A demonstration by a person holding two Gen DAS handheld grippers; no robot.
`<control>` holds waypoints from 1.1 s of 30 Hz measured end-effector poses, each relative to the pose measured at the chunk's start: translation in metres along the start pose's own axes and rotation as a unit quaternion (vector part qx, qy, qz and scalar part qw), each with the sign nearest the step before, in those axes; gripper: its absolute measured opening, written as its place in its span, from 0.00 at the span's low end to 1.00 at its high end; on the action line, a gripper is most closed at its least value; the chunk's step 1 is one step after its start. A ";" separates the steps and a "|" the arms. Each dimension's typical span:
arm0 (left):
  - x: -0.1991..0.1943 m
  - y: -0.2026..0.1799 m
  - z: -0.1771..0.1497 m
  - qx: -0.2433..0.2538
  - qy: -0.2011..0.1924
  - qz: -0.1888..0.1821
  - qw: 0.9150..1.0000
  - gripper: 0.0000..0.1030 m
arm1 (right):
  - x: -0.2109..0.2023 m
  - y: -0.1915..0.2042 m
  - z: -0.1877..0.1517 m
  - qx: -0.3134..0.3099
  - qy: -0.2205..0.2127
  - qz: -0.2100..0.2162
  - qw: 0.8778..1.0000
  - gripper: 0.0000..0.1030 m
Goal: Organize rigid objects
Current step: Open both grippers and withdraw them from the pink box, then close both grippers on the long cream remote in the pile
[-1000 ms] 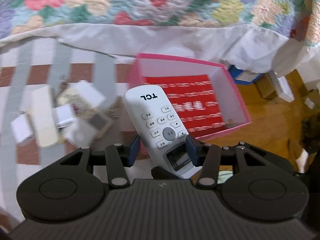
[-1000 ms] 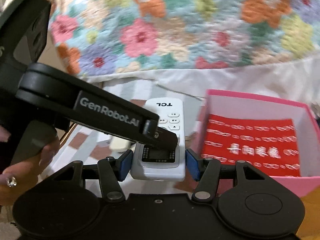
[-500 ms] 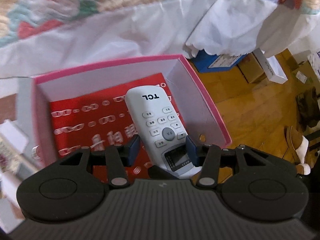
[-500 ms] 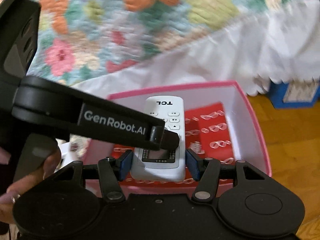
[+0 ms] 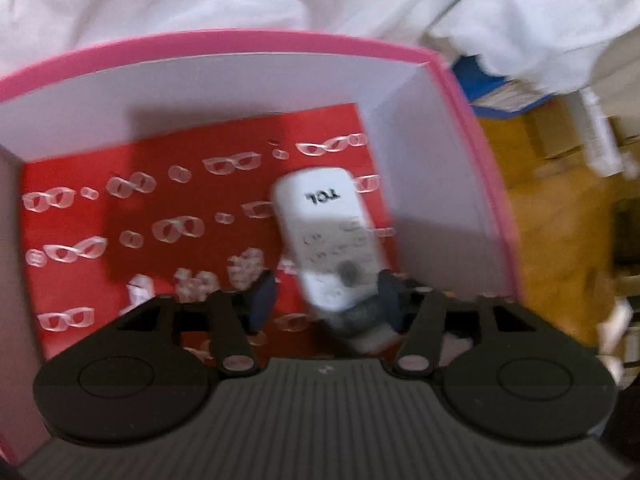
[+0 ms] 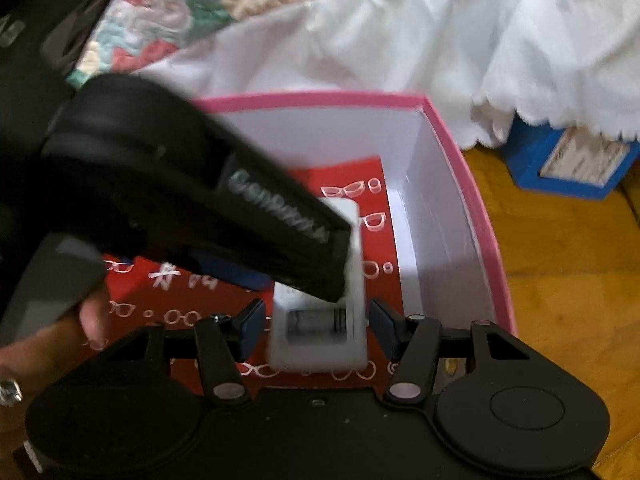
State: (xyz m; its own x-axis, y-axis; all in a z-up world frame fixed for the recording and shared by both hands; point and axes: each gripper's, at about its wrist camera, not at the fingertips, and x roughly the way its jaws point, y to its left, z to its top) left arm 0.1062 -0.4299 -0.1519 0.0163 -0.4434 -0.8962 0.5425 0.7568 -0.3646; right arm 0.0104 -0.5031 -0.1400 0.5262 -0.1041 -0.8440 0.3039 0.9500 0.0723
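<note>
- White remote control [image 5: 328, 236], marked TCL: inside pink box [image 5: 248, 42], over red printed sheet [image 5: 120, 216] on its floor, toward right wall; blurred.
- Left gripper [image 5: 326, 298]: jaws opening, remote between the pads, clear gap at left pad, right pad at the remote's edge; contact not discernible.
- Right gripper [image 6: 316, 330]: jaws opening, remote's display end [image 6: 318, 320] between the pads with gaps either side.
- Hand [image 6: 52, 340] gripping left tool, near left in right view.
- White cloth [image 6: 400, 40] beyond far box wall; blue box [image 6: 568, 160] on wooden floor [image 6: 560, 260], far right.

Black hand-held gripper [image 6: 316, 330], blue pads [image 6: 251, 330]
</note>
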 end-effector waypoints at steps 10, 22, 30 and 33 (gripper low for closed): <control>-0.078 0.013 -0.021 0.054 -0.053 -0.007 0.997 0.56 | -0.050 0.003 -0.004 -0.017 -0.055 0.084 0.995 0.63; -0.220 0.060 -0.056 0.098 -0.102 0.003 0.990 0.63 | -0.127 0.102 -0.003 -0.124 -0.058 0.208 0.968 0.63; -0.279 0.142 -0.090 0.100 -0.146 0.054 0.983 0.76 | -0.135 0.190 0.005 -0.183 -0.033 0.266 0.946 0.65; -0.284 0.180 -0.101 0.086 -0.164 0.074 0.980 0.80 | -0.123 0.229 0.002 -0.219 -0.043 0.272 0.936 0.68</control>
State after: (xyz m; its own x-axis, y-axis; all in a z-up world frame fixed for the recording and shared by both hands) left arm 0.1142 -0.1197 0.0116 0.3593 -0.4863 -0.7965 0.6466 0.7452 -0.1633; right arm 0.0168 -0.2736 -0.0181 0.5764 0.4243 -0.6984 -0.3718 0.8972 0.2382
